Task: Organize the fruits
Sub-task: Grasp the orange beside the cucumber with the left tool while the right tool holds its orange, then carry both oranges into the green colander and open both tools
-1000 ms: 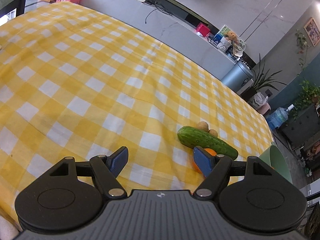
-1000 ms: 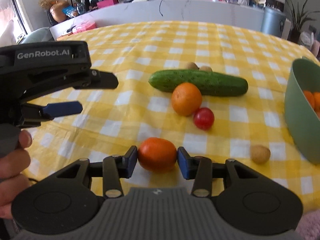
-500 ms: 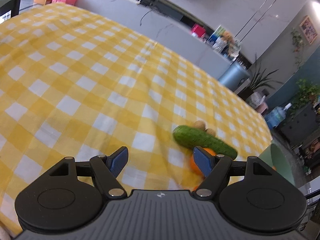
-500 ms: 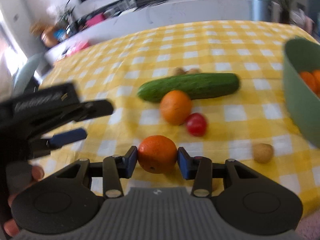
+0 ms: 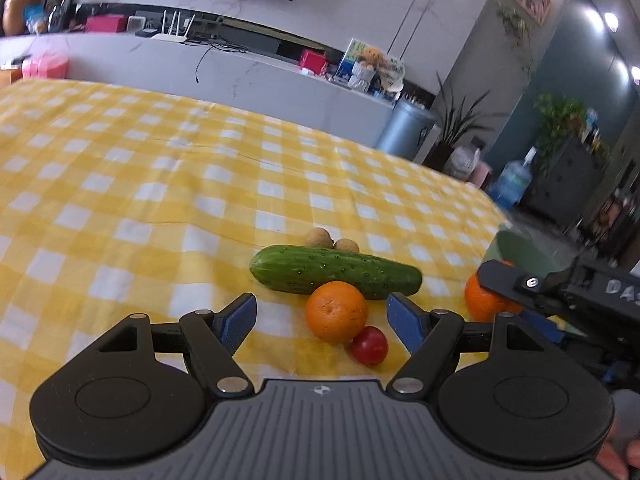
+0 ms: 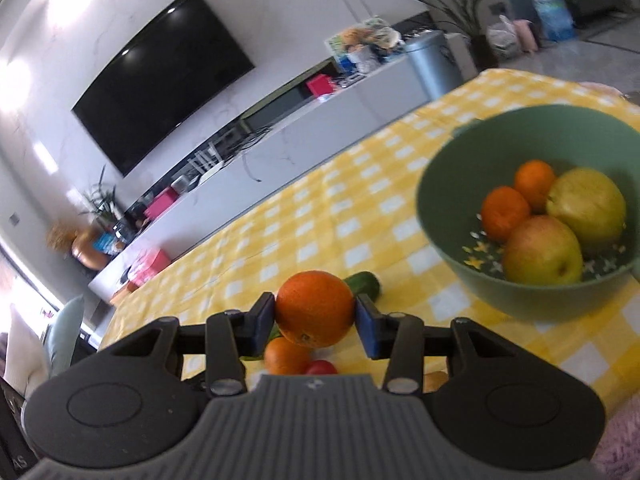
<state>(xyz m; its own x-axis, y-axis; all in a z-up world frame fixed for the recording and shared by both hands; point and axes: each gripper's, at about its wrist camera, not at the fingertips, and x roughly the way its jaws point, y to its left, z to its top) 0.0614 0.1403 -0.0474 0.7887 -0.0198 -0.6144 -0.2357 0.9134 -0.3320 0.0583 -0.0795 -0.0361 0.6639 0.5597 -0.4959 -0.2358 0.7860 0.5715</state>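
The right claw [image 6: 315,317] gripped an orange [image 6: 315,308] in the air, near the green bowl [image 6: 520,300]. The left claw [image 5: 321,317] stood wide and empty, just before a second orange [image 5: 336,311] touching the cucumber [image 5: 335,271] on the worktop [image 5: 160,208].

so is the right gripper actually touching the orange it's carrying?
Touching. In the right wrist view both blue pads of the right gripper press the sides of the orange, which is lifted clear of the yellow checked tablecloth, no gap on either side.
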